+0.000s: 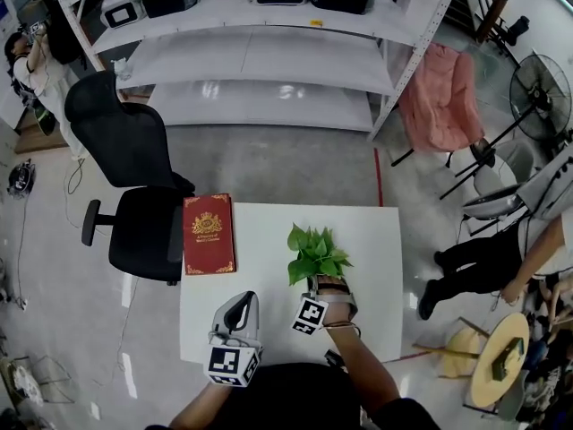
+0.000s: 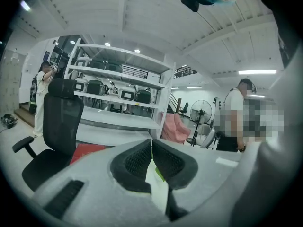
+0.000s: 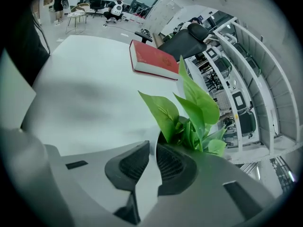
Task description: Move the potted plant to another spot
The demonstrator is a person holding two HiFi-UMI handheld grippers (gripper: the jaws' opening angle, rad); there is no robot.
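The right tongs (image 3: 152, 148) pinch the potted plant (image 3: 191, 110) at its rim; the left tongs (image 2: 151, 148) are pressed together, empty; we advise a slow, upright lift.

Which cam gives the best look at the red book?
Head view: the red book lies fully visible from above, cover up, at the table's left edge. The right gripper view shows it obliquely, beyond the potted plant. The left gripper view catches only a red sliver.
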